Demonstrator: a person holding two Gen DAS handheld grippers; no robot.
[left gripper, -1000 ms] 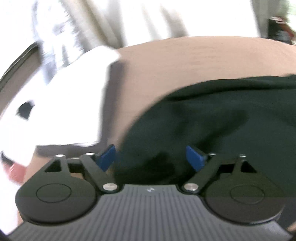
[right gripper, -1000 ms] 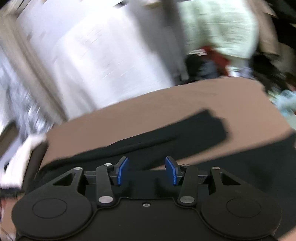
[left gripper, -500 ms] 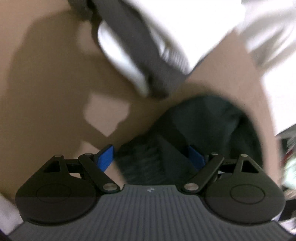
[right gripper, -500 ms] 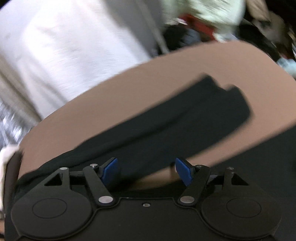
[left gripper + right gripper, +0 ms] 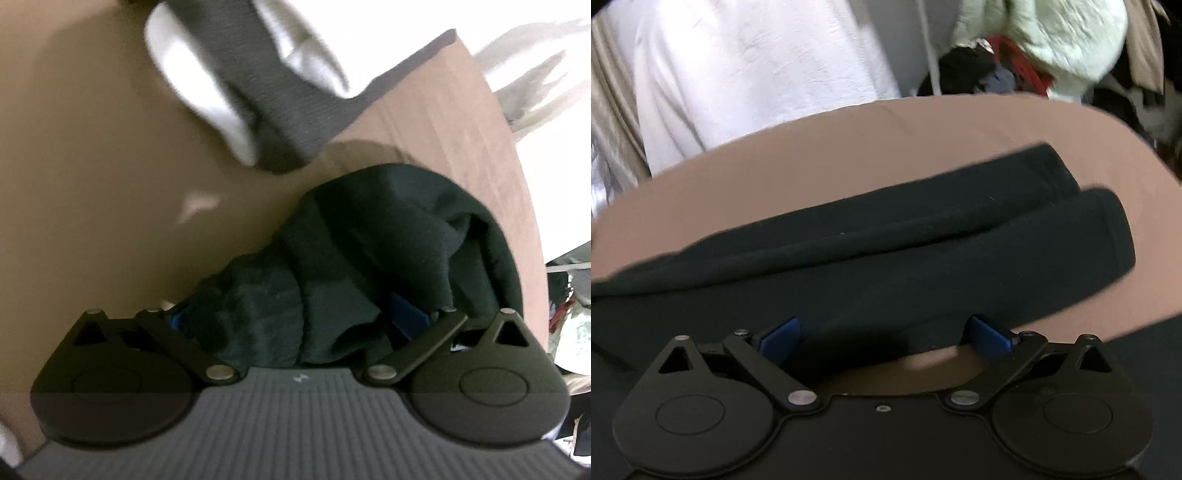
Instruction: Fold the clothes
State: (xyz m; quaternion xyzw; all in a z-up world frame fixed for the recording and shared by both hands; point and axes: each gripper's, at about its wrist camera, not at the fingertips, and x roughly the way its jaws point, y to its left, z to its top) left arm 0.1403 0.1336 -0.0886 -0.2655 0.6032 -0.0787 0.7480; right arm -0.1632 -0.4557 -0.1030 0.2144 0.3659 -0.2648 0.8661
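A dark green-black garment lies bunched on the brown table. My left gripper is open, its blue fingers wide apart, with a fold of the garment bunched between them; the left pad is mostly hidden by cloth. In the right wrist view the same dark garment lies with two long sleeves side by side across the table. My right gripper is open just above the nearer sleeve, its blue pads wide apart and holding nothing.
A folded white and grey garment lies on the table beyond the dark one. A white cloth hangs behind the table's far edge. A heap of mixed clothes sits at the back right.
My left gripper swung from the garment's body down to its bunched end and moved onto the cloth. My right gripper opened wider and moved nearer the sleeves.
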